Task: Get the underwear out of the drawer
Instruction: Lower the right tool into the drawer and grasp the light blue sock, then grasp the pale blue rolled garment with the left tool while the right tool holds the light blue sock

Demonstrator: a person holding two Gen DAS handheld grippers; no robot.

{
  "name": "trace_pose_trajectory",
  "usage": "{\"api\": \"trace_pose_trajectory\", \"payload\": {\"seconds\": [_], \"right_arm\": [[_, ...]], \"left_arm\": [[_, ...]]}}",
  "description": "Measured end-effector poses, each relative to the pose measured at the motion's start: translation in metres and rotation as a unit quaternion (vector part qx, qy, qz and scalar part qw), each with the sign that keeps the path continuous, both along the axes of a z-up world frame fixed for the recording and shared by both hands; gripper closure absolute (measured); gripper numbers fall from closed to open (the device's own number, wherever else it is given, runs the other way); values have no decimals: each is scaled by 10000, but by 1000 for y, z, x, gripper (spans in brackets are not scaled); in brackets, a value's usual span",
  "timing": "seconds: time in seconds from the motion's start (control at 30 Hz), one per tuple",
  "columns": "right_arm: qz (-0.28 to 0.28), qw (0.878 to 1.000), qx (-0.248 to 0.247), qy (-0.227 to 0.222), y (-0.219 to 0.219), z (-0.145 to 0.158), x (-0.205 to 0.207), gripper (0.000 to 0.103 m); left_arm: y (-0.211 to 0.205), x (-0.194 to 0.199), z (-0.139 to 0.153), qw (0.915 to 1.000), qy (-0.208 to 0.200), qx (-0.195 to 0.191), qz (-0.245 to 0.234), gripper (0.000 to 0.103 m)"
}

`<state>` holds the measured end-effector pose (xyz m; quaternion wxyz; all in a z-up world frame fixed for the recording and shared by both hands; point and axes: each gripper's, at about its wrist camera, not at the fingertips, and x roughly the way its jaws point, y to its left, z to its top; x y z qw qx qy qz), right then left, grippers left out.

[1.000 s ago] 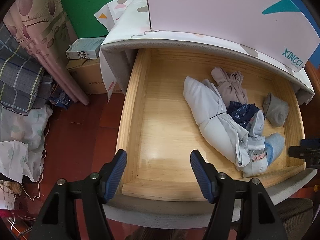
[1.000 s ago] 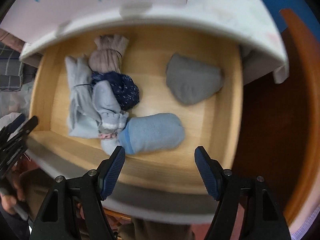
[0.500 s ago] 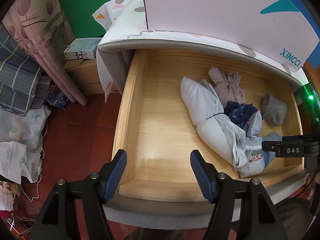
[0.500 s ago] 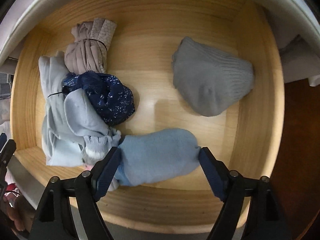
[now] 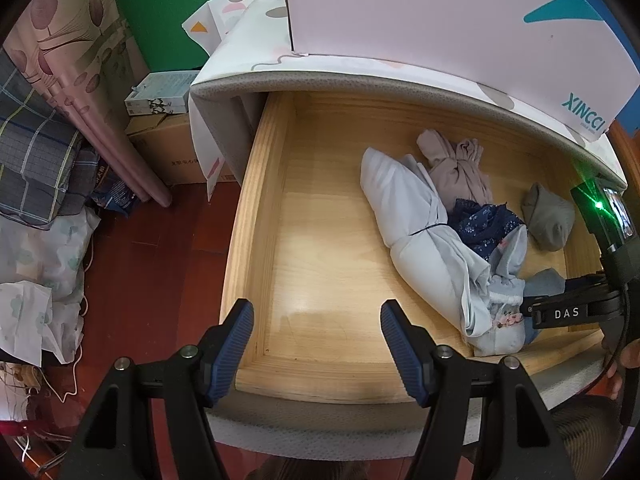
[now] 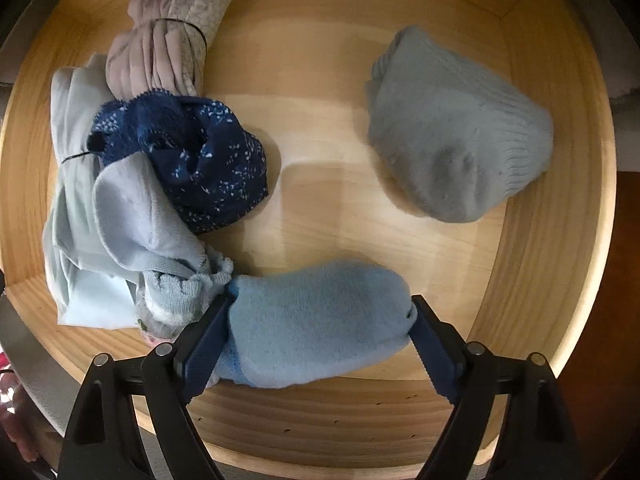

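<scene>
So nothing's out yet, all the underwear is in the drawer [image 5: 256,216]. The light blue bundle [image 6: 316,320] lies by the front wall, and my right tongs [image 6: 318,322] straddle it, spread wide, pads at both ends but not squeezing as far as I can tell. Navy piece [image 6: 192,164] and pale blue roll [image 5: 404,208] untouched. Left tongs [image 5: 316,340] hover apart, holding nothing, over the drawer's front left corner. Basically everything's left.

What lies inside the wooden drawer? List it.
Inside the drawer: a beige bundle, a navy patterned piece, pale-blue garments, a grey sock and a blue sock. Anything beneath the pile is hidden.
</scene>
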<state>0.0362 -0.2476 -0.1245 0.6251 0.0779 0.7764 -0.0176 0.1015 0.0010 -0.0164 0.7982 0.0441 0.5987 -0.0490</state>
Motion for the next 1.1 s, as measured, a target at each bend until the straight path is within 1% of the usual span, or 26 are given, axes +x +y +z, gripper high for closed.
{"api": "trace_pose_trajectory", "payload": {"seconds": [0.07, 0.17, 0.27, 0.43, 0.57, 0.67, 0.83, 0.87, 0.93, 1.1], "right_arm": [[-22, 10000, 7, -33, 3, -3, 0, 30], [54, 9999, -100, -87, 9, -1, -7, 36], [77, 9997, -191, -135, 8, 2, -10, 40], [53, 9994, -326, -85, 7, 3, -22, 41], [11, 9992, -341, -211, 3, 6, -34, 41], [-126, 9991, -323, -241, 0, 5, -44, 41], [-233, 9988, -334, -272, -14, 3, -56, 42], [-241, 9988, -339, -269, -29, 3, -64, 42], [-294, 9985, -376, -283, -38, 5, -69, 42], [-268, 9983, -403, -338, -39, 7, -72, 42]], "left_arm": [[0, 0, -1, 10000, 4, 10, -9, 35], [0, 1, -1, 10000, 24, 6, -8, 35], [1, 0, -1, 10000, 33, 16, -2, 35], [1, 0, -2, 10000, 39, 61, -1, 35], [1, 0, -2, 10000, 53, 65, 0, 35], [2, 0, -2, 9999, 57, 85, 6, 35], [6, 1, -4, 9999, 120, 86, 56, 35], [7, 1, -5, 9999, 139, 72, 61, 35], [8, 2, -7, 9997, 194, 86, 90, 35], [11, 4, -10, 9994, 288, 89, 138, 35]]}}
